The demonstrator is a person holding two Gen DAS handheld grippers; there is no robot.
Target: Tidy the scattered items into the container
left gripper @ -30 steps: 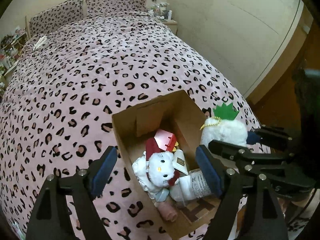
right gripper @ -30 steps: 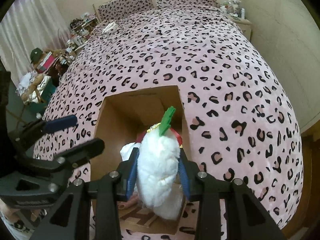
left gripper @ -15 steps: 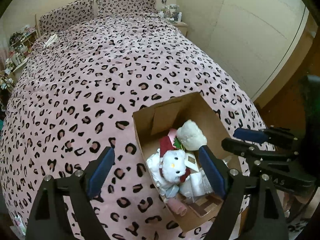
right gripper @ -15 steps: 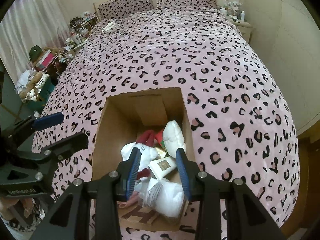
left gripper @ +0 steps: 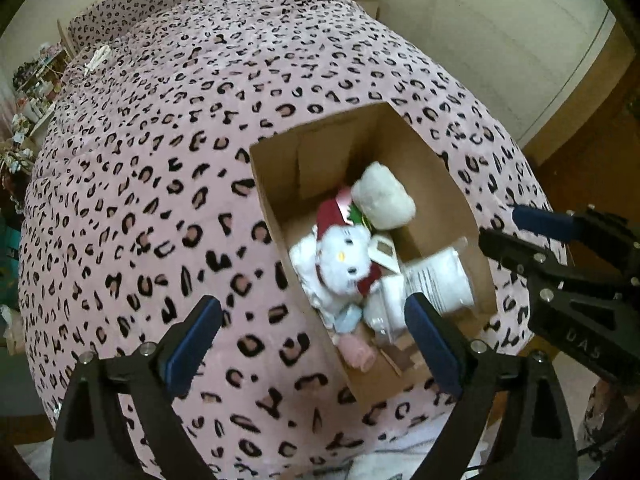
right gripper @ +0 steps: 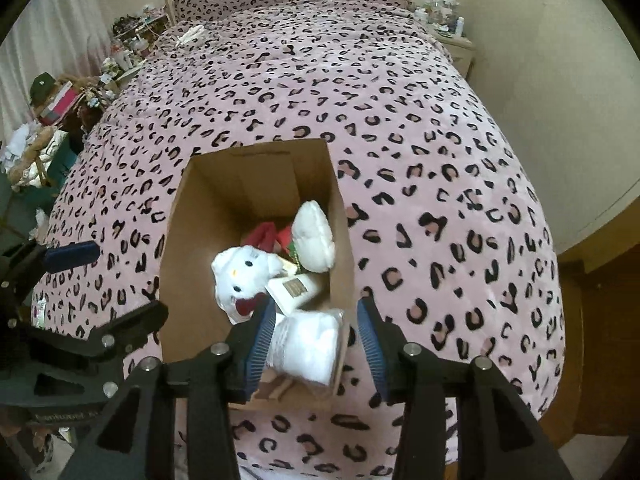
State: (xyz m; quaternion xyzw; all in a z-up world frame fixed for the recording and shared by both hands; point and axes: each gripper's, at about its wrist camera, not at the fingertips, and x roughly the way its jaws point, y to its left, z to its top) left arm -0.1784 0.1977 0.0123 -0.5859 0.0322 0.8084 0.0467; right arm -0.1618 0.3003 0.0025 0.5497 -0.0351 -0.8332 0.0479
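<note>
Motion-blurred cat plush (left gripper: 344, 258) in box (left gripper: 276, 184)

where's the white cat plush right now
In both wrist views the white cat plush lies inside the cardboard box on the bed, beside the white fluffy toy.

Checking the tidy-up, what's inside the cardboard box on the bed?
In the cardboard box: white cat plush, white fluffy plush, wrapped white roll, small tube. Anything beneath them is hidden.
</note>
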